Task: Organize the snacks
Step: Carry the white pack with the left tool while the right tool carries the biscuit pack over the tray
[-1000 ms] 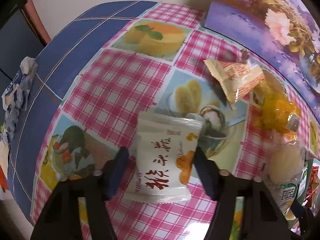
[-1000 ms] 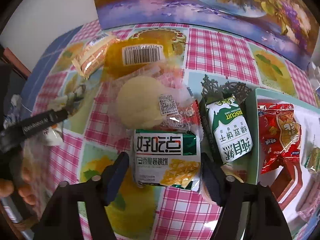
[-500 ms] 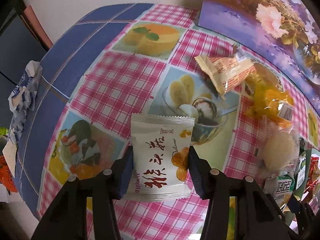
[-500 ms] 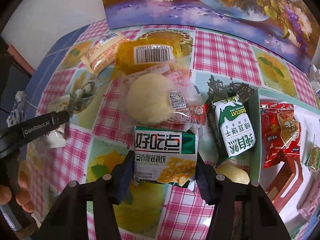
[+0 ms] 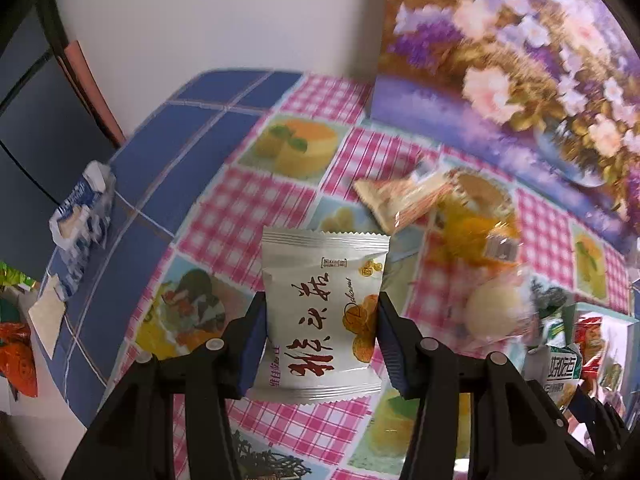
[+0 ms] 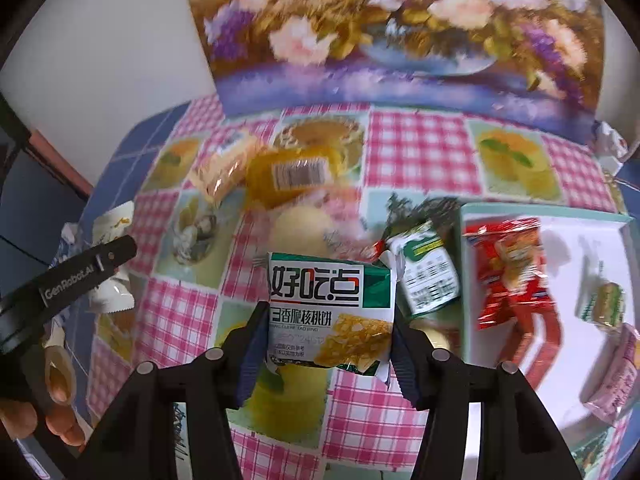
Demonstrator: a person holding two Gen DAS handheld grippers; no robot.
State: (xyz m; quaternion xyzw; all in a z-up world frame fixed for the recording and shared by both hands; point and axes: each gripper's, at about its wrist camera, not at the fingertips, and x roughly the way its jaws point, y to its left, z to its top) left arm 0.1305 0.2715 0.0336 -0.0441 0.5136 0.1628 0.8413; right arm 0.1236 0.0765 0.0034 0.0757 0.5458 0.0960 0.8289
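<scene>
Left wrist view, nearest: left gripper (image 5: 320, 332) clamps a white packet (image 5: 322, 314) with red lettering by its two side edges; the packet stands upright, lifted off the table.
Right wrist view, nearest: right gripper (image 6: 326, 344) pinches a green-and-white biscuit packet (image 6: 330, 312) between its blue pads, raised above the cloth.
Surface: tablecloth (image 5: 248, 208) in pink-and-white check with printed dessert squares; its far-left part is blue with thin pale lines.
Middle of table: a pale round bun (image 6: 302, 226) in clear wrap, a yellow pack (image 6: 296, 174) with a barcode label behind it, and an orange-striped wrapper (image 6: 224, 168) to its left, all close together.
Right of biscuit packet: a second green-and-white pack (image 6: 428, 270), tilted, just beside the tray.
Tray: a white tray with a pale green rim (image 6: 520, 212) at the right holds a red snack bag (image 6: 510, 272) and smaller packs near its right edge.
Room: a flower painting (image 6: 400, 28) leans at the far edge against a white wall (image 5: 220, 16).
Only in left view: a crumpled blue-and-white wrapper (image 5: 82, 216) at the left table edge and an orange bag (image 5: 18, 352) below it.
Only in right view: the tray's contents in full, and a person's hand (image 6: 40, 404) on the left gripper's black body.
</scene>
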